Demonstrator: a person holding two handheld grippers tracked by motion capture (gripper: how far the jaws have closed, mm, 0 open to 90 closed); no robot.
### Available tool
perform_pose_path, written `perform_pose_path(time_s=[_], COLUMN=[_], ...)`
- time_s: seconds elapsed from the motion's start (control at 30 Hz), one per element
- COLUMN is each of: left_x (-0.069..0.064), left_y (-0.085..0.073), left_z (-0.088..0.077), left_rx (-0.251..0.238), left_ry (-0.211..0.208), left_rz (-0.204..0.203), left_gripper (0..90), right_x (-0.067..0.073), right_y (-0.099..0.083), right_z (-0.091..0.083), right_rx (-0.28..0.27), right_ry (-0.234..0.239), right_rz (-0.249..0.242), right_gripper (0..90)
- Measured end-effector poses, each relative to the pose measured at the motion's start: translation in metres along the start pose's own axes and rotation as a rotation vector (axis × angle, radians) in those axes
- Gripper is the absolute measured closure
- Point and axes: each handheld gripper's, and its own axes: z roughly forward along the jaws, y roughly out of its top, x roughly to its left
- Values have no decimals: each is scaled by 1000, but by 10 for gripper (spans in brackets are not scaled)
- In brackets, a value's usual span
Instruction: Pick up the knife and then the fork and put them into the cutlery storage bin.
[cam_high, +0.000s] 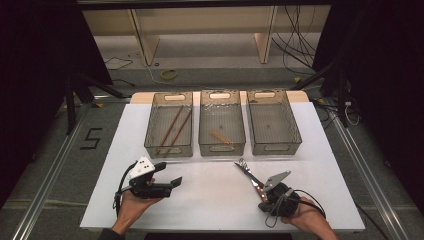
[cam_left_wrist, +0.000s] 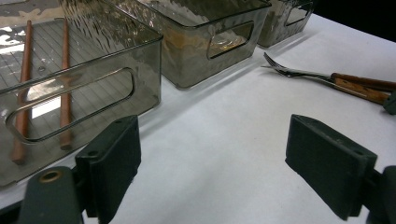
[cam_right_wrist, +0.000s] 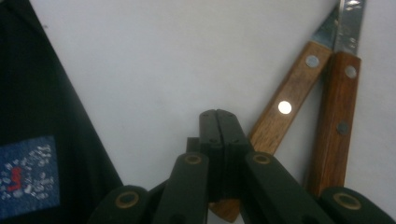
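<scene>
Two wooden-handled utensils lie side by side on the white table (cam_high: 210, 200): a fork (cam_left_wrist: 289, 72) and a second piece with a darker handle (cam_right_wrist: 338, 121). My right gripper (cam_right_wrist: 218, 121) is shut, jaws pressed together with nothing between them, just over the end of the lighter handle (cam_right_wrist: 285, 107). In the high view it (cam_high: 261, 196) sits at the utensils' (cam_high: 250, 175) handle end. My left gripper (cam_high: 169, 174) hovers at the front left, jaws wide open and empty (cam_left_wrist: 219, 163). Two brown chopsticks (cam_high: 172, 126) lie in the left bin (cam_high: 155, 145).
Three smoky clear bins stand in a row at the back. The middle bin (cam_high: 205, 142) holds a pale wooden piece (cam_high: 220, 136); the right bin (cam_high: 295, 135) stands beside it. Dark fabric with a blue patch (cam_right_wrist: 32, 170) borders the right gripper view's left side.
</scene>
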Motion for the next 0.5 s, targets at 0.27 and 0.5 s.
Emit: perform_pose_path(time_s=[0.27,0.5], left_x=[0,-1], left_y=[0,0], left_z=[1,1], left_rx=[-3,-2], left_ry=[1,1], left_rz=[0,2], left_gripper=[174,174], right_x=[-20,-27], right_y=[-10,-11], right_z=[-10,-15], right_rx=[17,24], right_ry=[-53,-75], right_rz=[50,55], right_gripper=[900,900])
